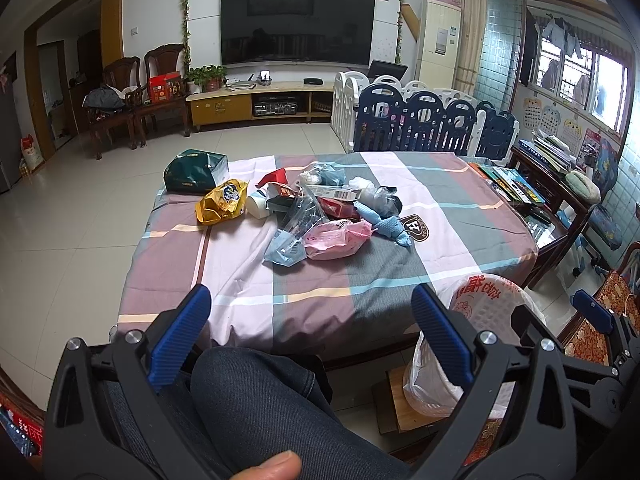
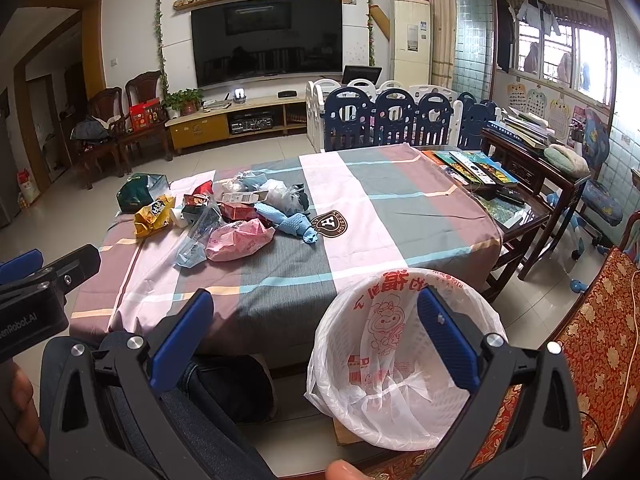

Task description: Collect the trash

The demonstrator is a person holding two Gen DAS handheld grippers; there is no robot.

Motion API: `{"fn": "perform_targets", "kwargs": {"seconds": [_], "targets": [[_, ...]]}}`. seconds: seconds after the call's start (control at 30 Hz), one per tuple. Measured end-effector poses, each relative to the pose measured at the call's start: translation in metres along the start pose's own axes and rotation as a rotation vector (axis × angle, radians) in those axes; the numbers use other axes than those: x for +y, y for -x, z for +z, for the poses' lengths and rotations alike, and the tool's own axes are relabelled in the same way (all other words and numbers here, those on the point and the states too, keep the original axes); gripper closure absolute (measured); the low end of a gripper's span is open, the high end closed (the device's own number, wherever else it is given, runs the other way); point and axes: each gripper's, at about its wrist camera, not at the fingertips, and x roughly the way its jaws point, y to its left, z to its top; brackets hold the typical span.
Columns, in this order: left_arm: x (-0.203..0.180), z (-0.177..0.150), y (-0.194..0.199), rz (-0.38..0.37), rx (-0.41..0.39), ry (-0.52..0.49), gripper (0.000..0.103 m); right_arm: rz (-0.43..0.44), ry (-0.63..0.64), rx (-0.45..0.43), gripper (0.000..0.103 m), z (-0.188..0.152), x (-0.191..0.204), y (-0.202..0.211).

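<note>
Left wrist view: the left gripper (image 1: pixel 310 300) hangs low over the person's denim-clad knee (image 1: pixel 256 408), its blue-padded jaws spread wide and holding nothing, pointed at a table (image 1: pixel 460 216) draped in a striped pink, grey and mauve cloth; a heap of trash (image 1: pixel 320 212) lies on the far left part of that cloth, well apart from the gripper; within the heap a yellow snack bag (image 1: pixel 222 202) sits at the left edge, just in front of a dark green box (image 1: pixel 194 176); a crumpled pink wrapper (image 1: pixel 336 238) lies nearest the camera, touching a clear blue-tinted plastic packet (image 1: pixel 286 246) on its left; a twisted light blue cloth (image 1: pixel 386 226) trails off to the right, ending beside a brown emblem (image 1: pixel 414 230) printed on the cloth; a white lattice wastebasket (image 1: pixel 492 292) lined with a white bag printed in red stands on the floor at the table's near right corner, partly hidden behind the right finger. Right wrist view: the right gripper (image 2: pixel 314 322) is likewise wide open and empty, held just above the wastebasket's rim, with the liner's mouth gaping between and below its fingers; the left gripper's black body shows at the left edge; the trash remains on the table, none of it visible in the basket; behind stand a wall-mounted television (image 2: pixel 268 40), a low wooden cabinet (image 2: pixel 236 118) and a blue-and-white playpen fence (image 2: pixel 400 114).
</note>
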Motion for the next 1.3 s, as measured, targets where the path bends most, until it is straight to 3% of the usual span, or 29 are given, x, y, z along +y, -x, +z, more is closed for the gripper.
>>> {"fn": "perform_targets", "kwargs": {"seconds": [1.3], "targets": [[-0.006,0.0,0.0,0.002,0.008,0.001,0.003,0.006,-0.004,0.006,0.003,-0.004,0.0,-0.001]]}}
